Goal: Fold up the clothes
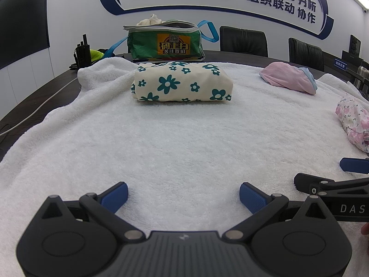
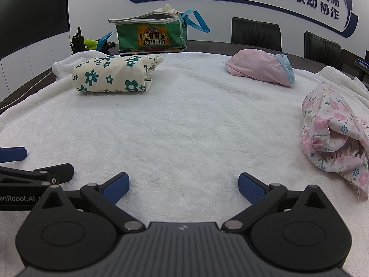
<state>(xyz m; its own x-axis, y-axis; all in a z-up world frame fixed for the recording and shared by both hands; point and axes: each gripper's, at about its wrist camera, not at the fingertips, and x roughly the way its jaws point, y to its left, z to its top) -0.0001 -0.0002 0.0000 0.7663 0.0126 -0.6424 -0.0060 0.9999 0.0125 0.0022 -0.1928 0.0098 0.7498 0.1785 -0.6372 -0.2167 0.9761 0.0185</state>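
Observation:
A folded cream garment with teal flowers lies far ahead on the white towel. A folded pink garment with a blue edge rests at the back right. A bundled pink floral garment sits at the right, close to my right gripper. My left gripper is open and holds nothing, low over the towel's near part. My right gripper is open too, just right of the left one, with nothing between its blue pads.
A green bag with blue straps stands behind the towel, cloth poking out of its top. Black radios stand at the back left on the dark table. Black chairs line the far side.

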